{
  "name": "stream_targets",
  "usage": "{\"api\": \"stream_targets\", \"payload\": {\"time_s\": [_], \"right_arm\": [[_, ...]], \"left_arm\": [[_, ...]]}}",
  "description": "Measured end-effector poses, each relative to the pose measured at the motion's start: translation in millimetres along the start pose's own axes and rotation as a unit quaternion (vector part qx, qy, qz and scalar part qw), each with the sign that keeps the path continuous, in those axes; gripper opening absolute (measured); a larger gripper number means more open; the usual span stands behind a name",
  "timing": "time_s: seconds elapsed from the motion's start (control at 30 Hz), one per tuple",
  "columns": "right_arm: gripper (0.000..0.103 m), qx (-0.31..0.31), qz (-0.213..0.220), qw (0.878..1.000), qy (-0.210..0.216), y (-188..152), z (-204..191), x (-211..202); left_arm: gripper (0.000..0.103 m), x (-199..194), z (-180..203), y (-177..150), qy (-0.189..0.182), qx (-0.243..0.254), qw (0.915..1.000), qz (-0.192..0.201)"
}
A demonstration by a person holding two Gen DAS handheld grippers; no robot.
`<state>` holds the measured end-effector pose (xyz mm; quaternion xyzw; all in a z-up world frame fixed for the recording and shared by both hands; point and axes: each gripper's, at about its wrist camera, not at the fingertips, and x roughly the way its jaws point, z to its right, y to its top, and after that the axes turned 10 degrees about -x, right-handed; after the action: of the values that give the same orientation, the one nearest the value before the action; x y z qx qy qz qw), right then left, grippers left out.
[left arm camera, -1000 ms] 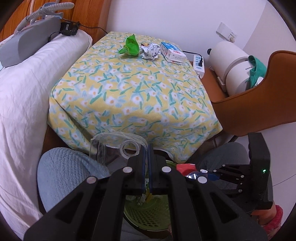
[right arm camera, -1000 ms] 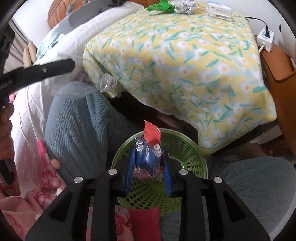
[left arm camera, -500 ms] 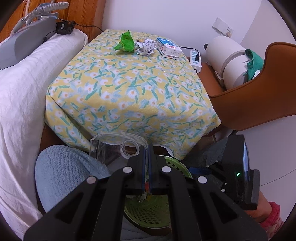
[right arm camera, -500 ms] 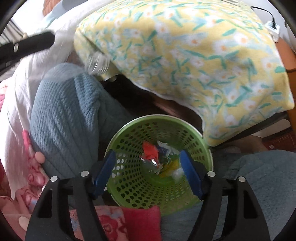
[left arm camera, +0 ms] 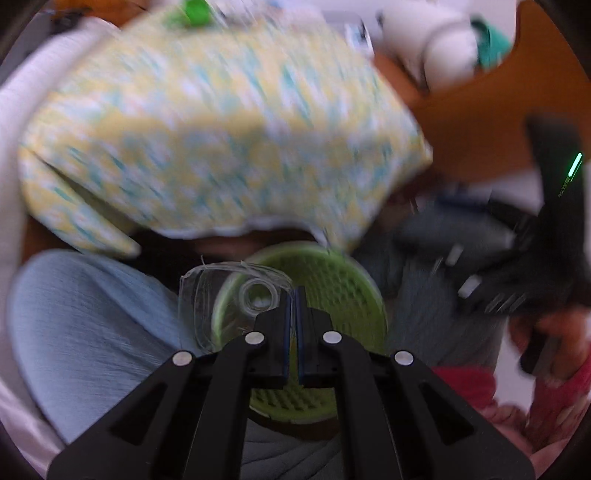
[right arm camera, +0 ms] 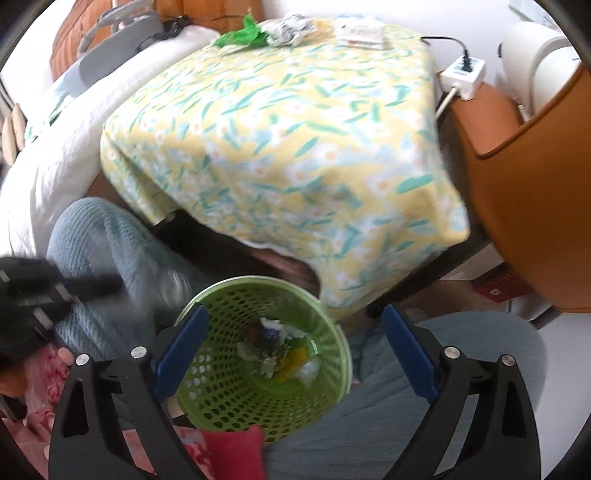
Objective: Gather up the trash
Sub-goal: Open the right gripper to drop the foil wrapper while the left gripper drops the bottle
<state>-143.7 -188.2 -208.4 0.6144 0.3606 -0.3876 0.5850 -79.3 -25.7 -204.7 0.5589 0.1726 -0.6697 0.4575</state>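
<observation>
A green mesh basket (right arm camera: 221,391) stands on the floor between a person's knees, with several wrappers (right arm camera: 280,350) lying in its bottom. My right gripper (right arm camera: 295,317) hangs over it, its jaws opening, with nothing between them. My left gripper (left arm camera: 294,332) is shut on the edge of a crumpled clear plastic container (left arm camera: 236,295), held just above the basket's rim (left arm camera: 343,273); this view is blurred. At the table's far edge lie a green wrapper (right arm camera: 240,35), crumpled foil (right arm camera: 291,27) and a white carton (right arm camera: 362,31).
The flowered tablecloth (right arm camera: 295,129) overhangs the basket. Grey-blue trouser knees (right arm camera: 103,240) flank it on both sides. A white bed (right arm camera: 55,155) lies to the left. An orange chair (right arm camera: 524,206), a power strip (right arm camera: 463,74) and a white appliance (right arm camera: 535,55) stand to the right.
The right gripper opened and the red and blue wrapper it held fell into the basket. The left gripper dropped down toward the basket with the clear plastic still in it.
</observation>
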Motion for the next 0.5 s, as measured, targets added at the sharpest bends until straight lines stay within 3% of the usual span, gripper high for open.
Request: {"api": "stream_targets", "payload": {"time_s": [0.1, 0.27, 0.5], "right_arm": [[0.095, 0.008, 0.002, 1.0, -0.004, -1.4, 7.7, -2.1], [0.095, 0.014, -0.003, 1.0, -0.005, -6.1, 11.1, 0.2], [0.095, 0.014, -0.011, 1.0, -0.002, -9.3, 9.4, 5.6]], "left_arm": [[0.003, 43.1, 7.2, -11.9, 0.01, 0.028, 0.9978, -0.059], [0.003, 89.4, 6.6, -27.5, 0.015, 0.045, 0.9914, -0.122], [0.003, 103.6, 4.7, -27.9, 0.002, 0.043, 0.9887, -0.143]]}}
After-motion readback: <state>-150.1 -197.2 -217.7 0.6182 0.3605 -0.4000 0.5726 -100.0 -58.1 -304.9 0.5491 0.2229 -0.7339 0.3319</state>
